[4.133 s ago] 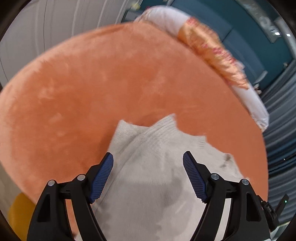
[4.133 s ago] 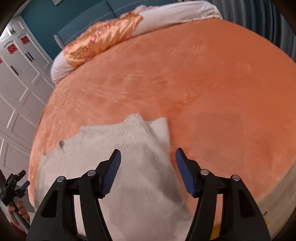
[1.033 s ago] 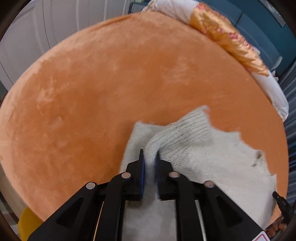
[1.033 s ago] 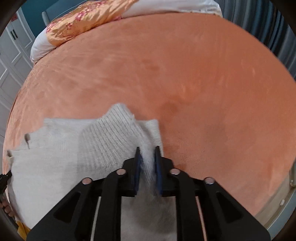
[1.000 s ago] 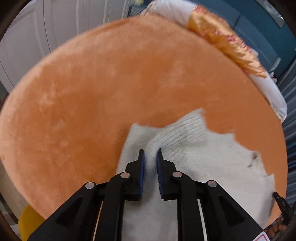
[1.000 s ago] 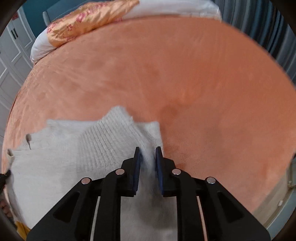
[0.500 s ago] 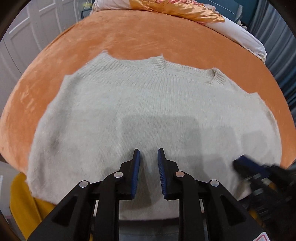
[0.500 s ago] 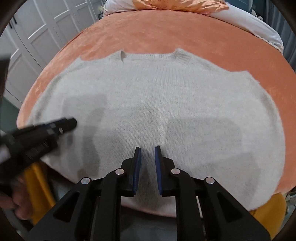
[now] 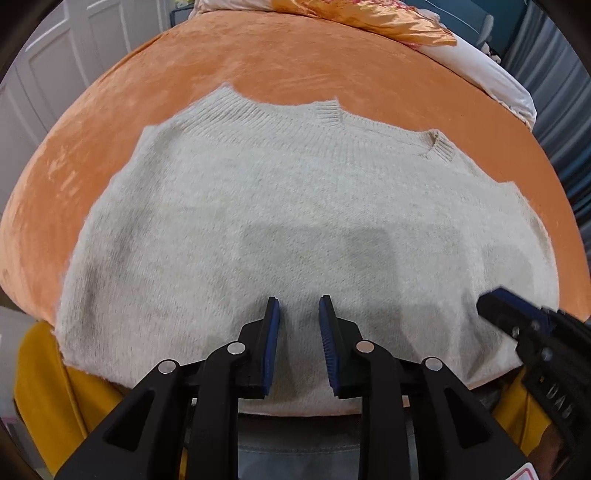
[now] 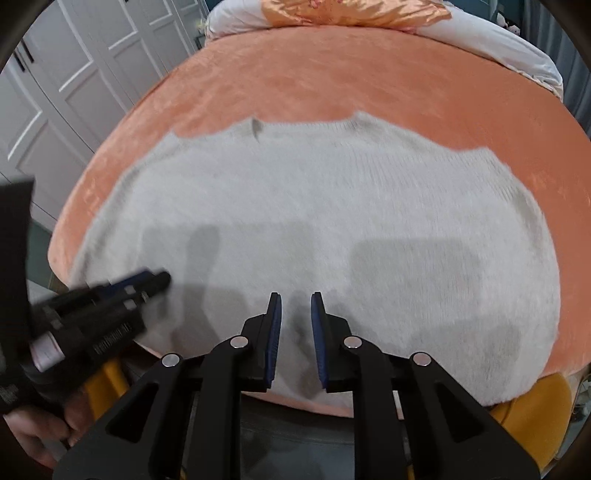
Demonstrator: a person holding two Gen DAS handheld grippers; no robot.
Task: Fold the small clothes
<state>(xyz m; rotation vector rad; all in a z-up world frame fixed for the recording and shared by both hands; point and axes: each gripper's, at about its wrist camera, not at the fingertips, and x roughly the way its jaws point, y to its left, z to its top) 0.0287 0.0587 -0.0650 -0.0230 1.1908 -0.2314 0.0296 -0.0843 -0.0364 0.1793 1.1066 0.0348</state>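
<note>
A cream knitted sweater [image 9: 295,192] lies flat on the orange bed cover [image 9: 295,70], collar toward the far side and sleeves folded in. It also shows in the right wrist view [image 10: 314,206]. My left gripper [image 9: 297,306] hovers over the sweater's near hem, jaws a small gap apart, holding nothing. My right gripper [image 10: 296,299] hovers over the same hem further right, jaws a small gap apart, empty. The right gripper shows at the right edge of the left wrist view [image 9: 517,321]. The left gripper shows at the left of the right wrist view [image 10: 122,291].
An orange satin pillow [image 9: 369,18] and a white pillow [image 9: 491,74] lie at the bed's far end. White cupboard doors [image 10: 74,74] stand to the left. Yellow fabric [image 9: 55,387] hangs below the bed's near edge.
Both grippers let go of the sleeve folds and pulled back to the near hem. The sweater now lies flat with both sleeves folded in. Jaws have opened slightly.
</note>
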